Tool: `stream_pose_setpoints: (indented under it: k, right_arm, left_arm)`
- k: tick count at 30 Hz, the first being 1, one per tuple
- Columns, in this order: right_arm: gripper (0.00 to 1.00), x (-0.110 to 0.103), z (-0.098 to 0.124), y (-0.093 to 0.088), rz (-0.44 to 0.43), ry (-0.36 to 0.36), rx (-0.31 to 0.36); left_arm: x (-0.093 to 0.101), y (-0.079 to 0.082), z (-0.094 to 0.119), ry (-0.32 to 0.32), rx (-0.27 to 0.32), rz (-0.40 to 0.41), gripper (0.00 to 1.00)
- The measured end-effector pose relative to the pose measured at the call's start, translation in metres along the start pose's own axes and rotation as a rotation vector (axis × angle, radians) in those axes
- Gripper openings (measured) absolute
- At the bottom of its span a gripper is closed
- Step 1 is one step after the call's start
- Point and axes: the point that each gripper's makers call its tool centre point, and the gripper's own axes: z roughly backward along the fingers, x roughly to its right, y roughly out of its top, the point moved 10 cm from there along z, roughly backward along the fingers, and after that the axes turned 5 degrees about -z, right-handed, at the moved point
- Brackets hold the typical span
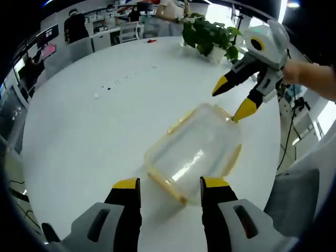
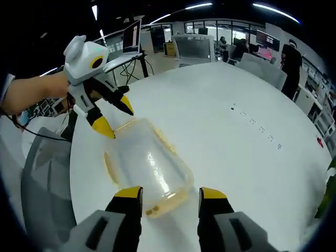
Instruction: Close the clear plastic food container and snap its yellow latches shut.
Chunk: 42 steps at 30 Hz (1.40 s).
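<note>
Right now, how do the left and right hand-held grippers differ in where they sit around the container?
The left hand-held gripper hovers at one short end of the container; the right hand-held gripper hovers at the opposite end. The left hand-held gripper's jaws straddle its end evenly, while the right hand-held gripper has one yellow tip at the container's corner and the other held off it. Both are open, gripping nothing.

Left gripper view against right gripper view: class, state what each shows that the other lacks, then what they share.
Left gripper view alone: a potted plant at the table's far edge, and the right tongs reaching in with jaws apart, one tip at the container's corner. Right gripper view alone: an open laptop beyond the table, and the left tongs with jaws apart at the container's far end. Both: the clear container with yellow latches on the white table.
</note>
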Motion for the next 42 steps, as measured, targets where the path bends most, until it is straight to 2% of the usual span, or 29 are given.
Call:
stream_pose_setpoints:
  k: [3, 7, 13, 16, 20, 21, 23, 24, 28, 30, 32, 34, 36, 38, 39, 40, 41, 42]
  right_arm:
    - [0.40, -0.003, -0.001, -0.003, -0.019, -0.020, 0.005]
    - [0.39, -0.006, -0.003, -0.006, -0.072, -0.020, 0.010]
    - [0.39, -0.008, -0.008, -0.012, -0.237, -0.017, 0.038]
    - [0.38, -0.007, -0.011, -0.015, -0.220, -0.029, 0.029]
    - [0.38, -0.008, -0.014, -0.015, -0.286, -0.006, 0.040]
    - [0.38, -0.008, -0.015, -0.016, -0.324, 0.007, 0.038]
    - [0.38, -0.007, -0.014, -0.017, -0.347, 0.008, 0.037]
    - [0.38, -0.007, -0.014, -0.018, -0.346, 0.013, 0.039]
    - [0.36, -0.008, -0.015, -0.018, -0.376, 0.019, 0.041]
    - [0.35, -0.009, -0.014, -0.019, -0.426, 0.024, 0.043]
    - [0.34, -0.010, -0.015, -0.019, -0.403, 0.020, 0.044]
    - [0.33, -0.011, -0.016, -0.020, -0.417, 0.021, 0.052]
    - [0.32, -0.012, -0.016, -0.018, -0.411, 0.015, 0.047]
    - [0.30, -0.011, -0.017, -0.018, -0.418, 0.016, 0.039]
    - [0.29, -0.018, -0.017, -0.025, -0.536, 0.008, 0.011]
    - [0.28, -0.017, -0.020, -0.027, -0.457, 0.011, 0.024]
    - [0.28, -0.017, -0.021, -0.028, -0.458, 0.021, 0.000]
    - [0.28, -0.016, -0.022, -0.025, -0.462, 0.018, 0.000]
  left_arm:
    - [-0.004, -0.004, -0.002, 0.023, -0.021, 0.024, 0.44]
    - [-0.004, -0.006, -0.003, 0.018, -0.001, 0.116, 0.44]
    - [-0.002, -0.011, -0.008, -0.003, 0.015, 0.212, 0.43]
    - [-0.003, -0.012, -0.008, 0.006, 0.016, 0.228, 0.44]
    - [-0.001, -0.011, -0.008, -0.013, 0.018, 0.240, 0.40]
    - [-0.001, -0.011, -0.009, -0.016, 0.018, 0.241, 0.38]
    - [0.002, -0.011, -0.009, -0.050, 0.025, 0.250, 0.34]
    - [0.002, -0.011, -0.009, -0.031, 0.021, 0.251, 0.34]
    - [0.003, -0.012, -0.008, -0.033, 0.027, 0.245, 0.33]
    - [0.003, -0.012, -0.008, -0.032, 0.032, 0.243, 0.33]
    - [0.004, -0.012, -0.009, -0.031, 0.035, 0.240, 0.32]
    - [0.004, -0.012, -0.009, -0.030, 0.033, 0.247, 0.31]
    - [0.005, -0.011, -0.009, -0.029, 0.030, 0.222, 0.31]
    - [0.006, -0.011, -0.010, -0.024, 0.030, 0.245, 0.30]
    - [0.007, -0.014, -0.012, -0.033, 0.020, 0.245, 0.29]
    - [0.006, -0.015, -0.014, -0.034, 0.032, 0.266, 0.29]
    - [0.012, -0.014, -0.017, -0.084, 0.051, 0.297, 0.27]
    - [0.007, -0.015, -0.016, -0.034, 0.034, 0.272, 0.27]
